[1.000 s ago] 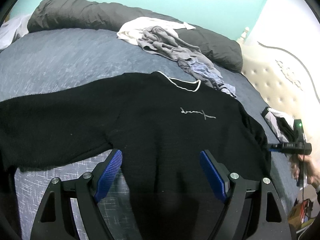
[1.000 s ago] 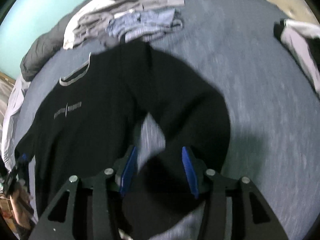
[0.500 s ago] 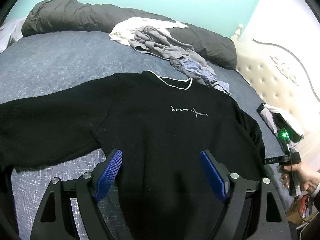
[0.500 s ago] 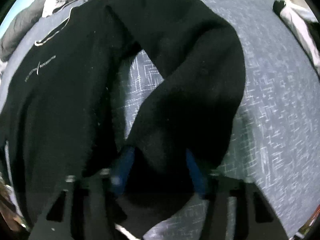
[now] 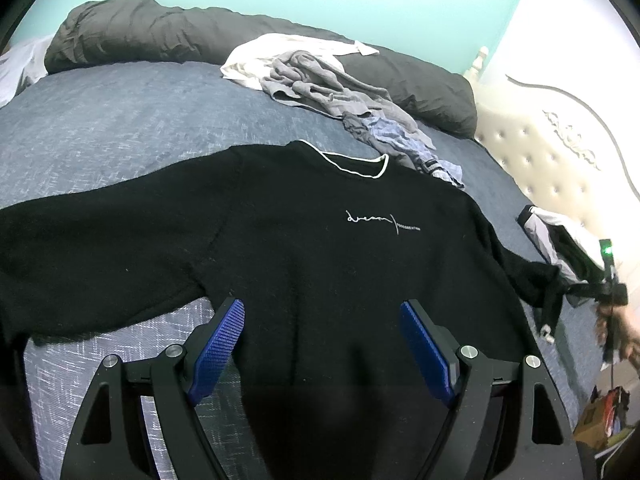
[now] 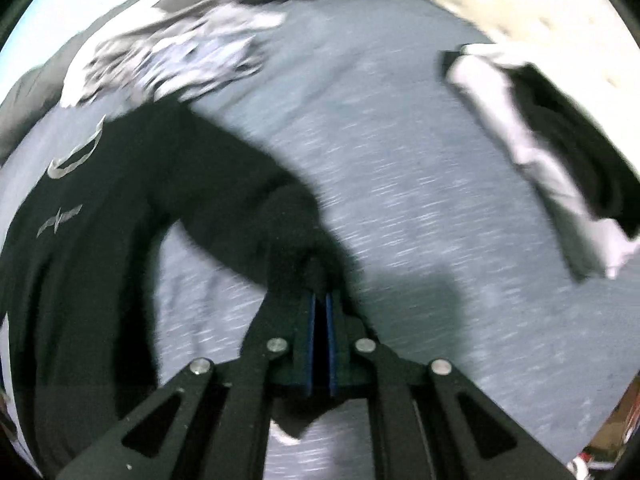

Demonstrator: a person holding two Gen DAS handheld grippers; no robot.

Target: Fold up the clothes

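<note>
Black long-sleeved knit sweater with white neck trim lay flat, front up, on blue-grey bedspread. Left gripper hovered over hem, jaws spread, nothing between. Right gripper clenched on sleeve end at sweater's 3 o'clock. Crumpled grey-white clothes pile at 12 o'clock.

- The whole right wrist view is smeared with motion blur; the heap of loose clothes up top reads only as grey-white streaks.
- The chest lettering on the black sweater is an unreadable smudge there.
- The sweater's hem is hidden behind the left gripper, and its far sleeve runs off the left edge.
- The person's hand is blurred and cut off by the rim.
- The sleeve cuff vanishes between the right gripper pads.
</note>
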